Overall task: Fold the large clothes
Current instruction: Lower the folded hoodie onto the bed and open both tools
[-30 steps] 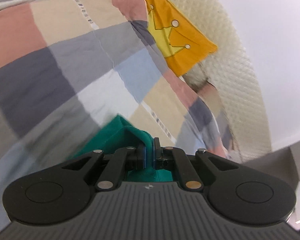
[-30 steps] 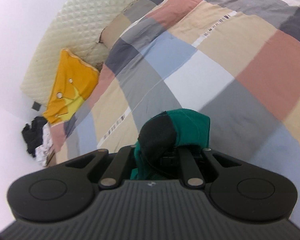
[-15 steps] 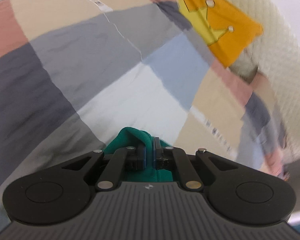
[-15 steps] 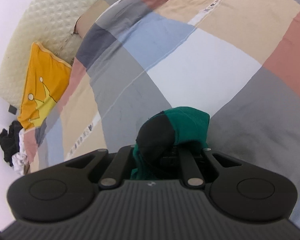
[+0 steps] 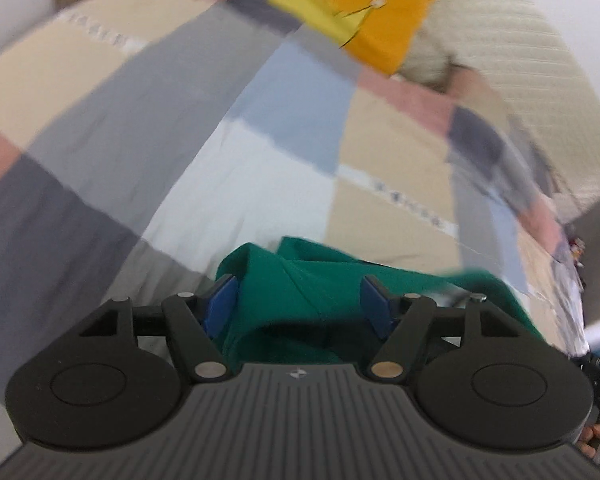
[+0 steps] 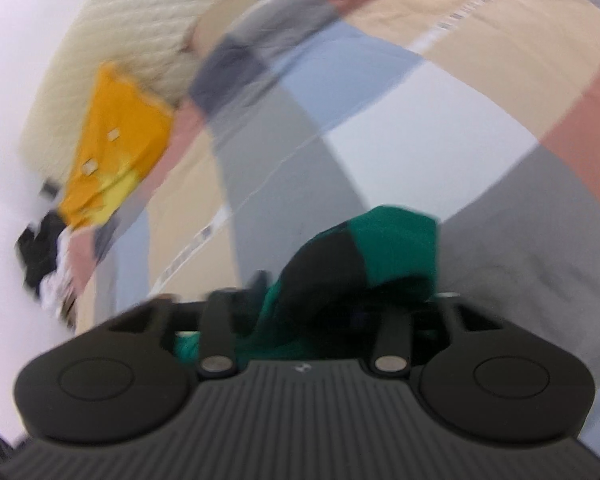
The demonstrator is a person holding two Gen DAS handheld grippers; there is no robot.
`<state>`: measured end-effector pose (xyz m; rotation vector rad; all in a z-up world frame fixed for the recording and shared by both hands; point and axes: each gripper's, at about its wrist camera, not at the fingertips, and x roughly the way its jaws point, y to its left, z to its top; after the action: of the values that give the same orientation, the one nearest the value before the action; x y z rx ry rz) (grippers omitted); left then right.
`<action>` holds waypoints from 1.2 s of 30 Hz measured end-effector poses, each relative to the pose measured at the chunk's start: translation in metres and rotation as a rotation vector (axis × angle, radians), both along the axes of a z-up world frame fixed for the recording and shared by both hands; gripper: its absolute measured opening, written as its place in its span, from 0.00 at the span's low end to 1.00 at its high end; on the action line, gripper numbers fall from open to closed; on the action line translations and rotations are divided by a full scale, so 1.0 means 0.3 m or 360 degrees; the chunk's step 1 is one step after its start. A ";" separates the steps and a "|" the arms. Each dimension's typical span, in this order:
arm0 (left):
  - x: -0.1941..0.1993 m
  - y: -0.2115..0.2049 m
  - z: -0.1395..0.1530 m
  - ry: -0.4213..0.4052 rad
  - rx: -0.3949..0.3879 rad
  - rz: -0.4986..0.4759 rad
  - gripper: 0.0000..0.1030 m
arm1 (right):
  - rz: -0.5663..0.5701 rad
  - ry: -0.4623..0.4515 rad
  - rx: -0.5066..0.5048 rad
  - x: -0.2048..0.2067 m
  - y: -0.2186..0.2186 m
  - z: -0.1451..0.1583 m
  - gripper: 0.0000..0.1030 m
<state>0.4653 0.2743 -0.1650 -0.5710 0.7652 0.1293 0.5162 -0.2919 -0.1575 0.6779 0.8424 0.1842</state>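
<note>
Left wrist view shows the left gripper with its blue pads spread wide apart, so it is released. A fold of the green garment lies bunched between the pads, gripped by neither, and trails off to the right over the patchwork bedspread. An orange cushion with a yellow crown print sits at the far end of the bed against the cream quilted headboard. This frame is smeared with motion blur.

Right wrist view shows the right gripper with a green and black part of the same garment heaped over its fingers. The fabric hides the fingertips, so I cannot tell whether it is clenched or released. Beyond lie the checked bedspread, the orange cushion and a dark pile of clothes at the left edge.
</note>
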 end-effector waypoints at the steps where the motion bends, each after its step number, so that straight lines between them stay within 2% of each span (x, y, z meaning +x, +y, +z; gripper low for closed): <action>1: -0.025 -0.009 0.025 -0.0026 -0.0001 -0.0012 0.70 | 0.0038 -0.0041 -0.0008 -0.028 0.010 0.021 0.69; 2: -0.055 -0.020 0.050 -0.0061 -0.0013 -0.0035 0.70 | 0.0062 -0.0074 -0.0028 -0.058 0.019 0.039 0.73; 4: -0.111 -0.057 0.093 -0.0126 -0.0005 -0.0077 0.71 | 0.0128 -0.0142 -0.0069 -0.127 0.036 0.075 0.74; 9: -0.195 -0.240 0.144 -0.0197 0.0220 -0.0230 0.71 | 0.0248 -0.0292 -0.0175 -0.305 0.067 0.124 0.73; 14: -0.176 -0.380 0.118 -0.0143 0.0362 -0.0317 0.71 | 0.0278 -0.0341 -0.0250 -0.457 0.077 0.090 0.73; 17: -0.136 -0.429 0.095 -0.0112 0.0371 -0.0306 0.72 | 0.0263 -0.0333 -0.0298 -0.491 0.080 0.050 0.73; 20: -0.081 -0.441 0.071 -0.0093 0.0339 -0.0184 0.76 | 0.0284 -0.0371 -0.0399 -0.504 0.083 0.026 0.72; 22: -0.029 -0.430 0.044 -0.0051 0.0287 -0.0115 0.77 | 0.0258 -0.0387 -0.0449 -0.505 0.087 0.013 0.72; 27: 0.126 -0.400 -0.068 0.0115 0.0116 -0.0013 0.77 | 0.0202 -0.0396 -0.0420 -0.506 0.090 -0.014 0.72; 29: 0.177 -0.411 -0.106 0.0170 0.0155 0.0017 0.77 | 0.0212 -0.0422 -0.0459 -0.507 0.102 -0.019 0.72; 33: 0.280 -0.438 -0.159 0.0403 0.0303 0.0034 0.76 | 0.0208 -0.0428 -0.0442 -0.501 0.098 -0.028 0.72; 36: 0.323 -0.444 -0.175 0.0473 0.0350 0.0049 0.76 | 0.0207 -0.0428 -0.0406 -0.497 0.092 -0.034 0.73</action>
<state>0.5623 0.1410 -0.2174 -0.3572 1.0158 0.3277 0.3671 -0.2643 -0.1677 0.3495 0.6372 0.2736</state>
